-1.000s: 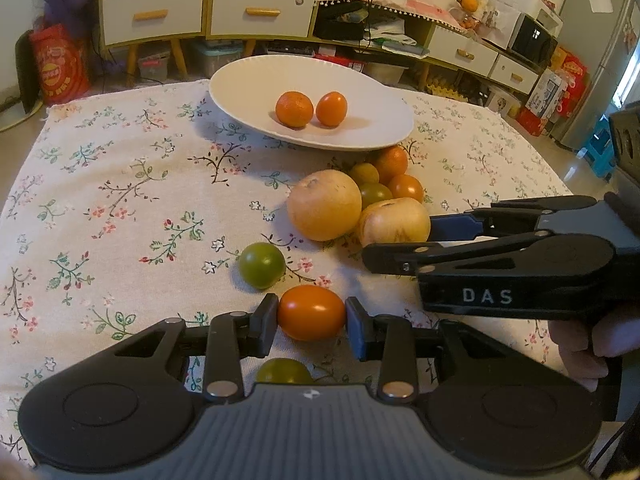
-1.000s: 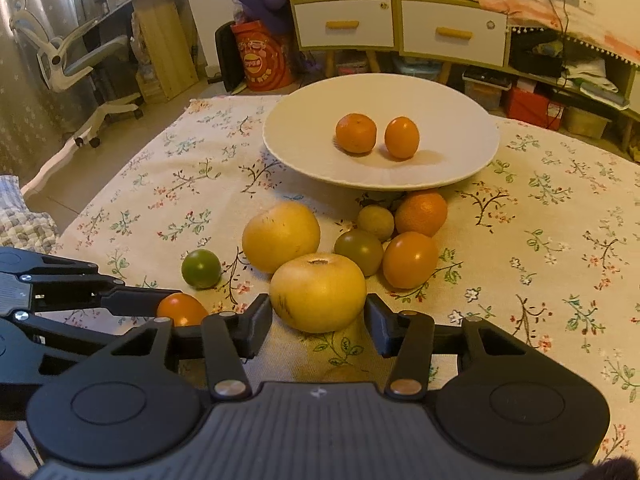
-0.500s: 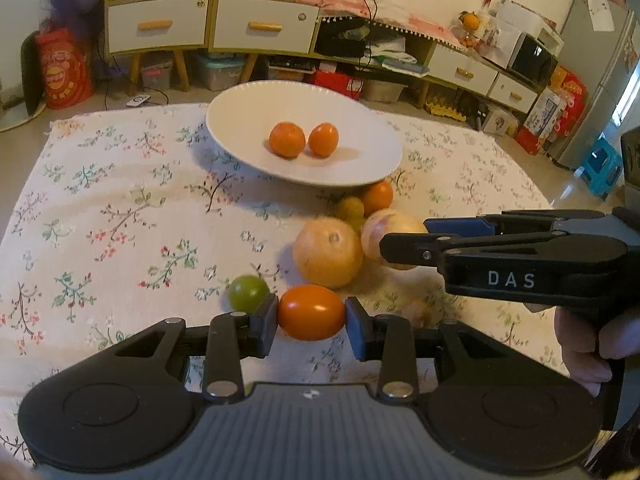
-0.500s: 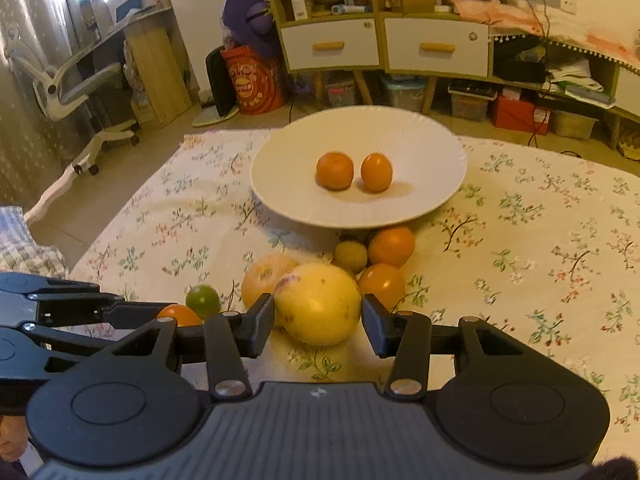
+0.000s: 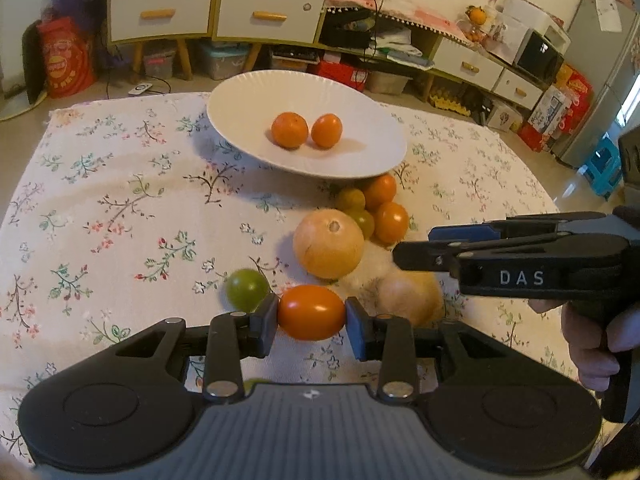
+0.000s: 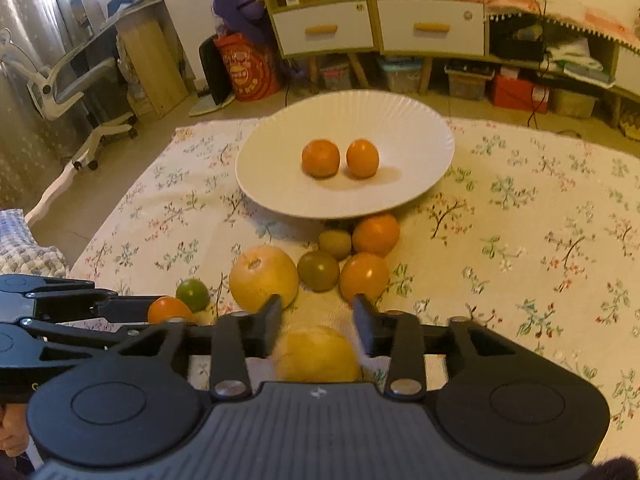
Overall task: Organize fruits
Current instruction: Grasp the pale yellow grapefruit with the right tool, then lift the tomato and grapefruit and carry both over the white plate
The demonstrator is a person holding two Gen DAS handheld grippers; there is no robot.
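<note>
"DAS" (white letters) on the right hand-held gripper (image 5: 412,246).

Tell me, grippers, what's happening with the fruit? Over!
Left gripper shut on small orange fruit. Right gripper open; big yellow fruit blurred below its tips, looks loose. Plate ahead holds two oranges; fruit pile lies before it.

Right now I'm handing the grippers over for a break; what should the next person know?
Left gripper: shut on a small orange fruit.
Right gripper: jaws have just been closing. The blurred large yellow fruit sits below the fingers and looks ungripped.
Done: two oranges on the white plate.
Left: plate both of these fruits, then the loose ones on the tablecloth.
</note>
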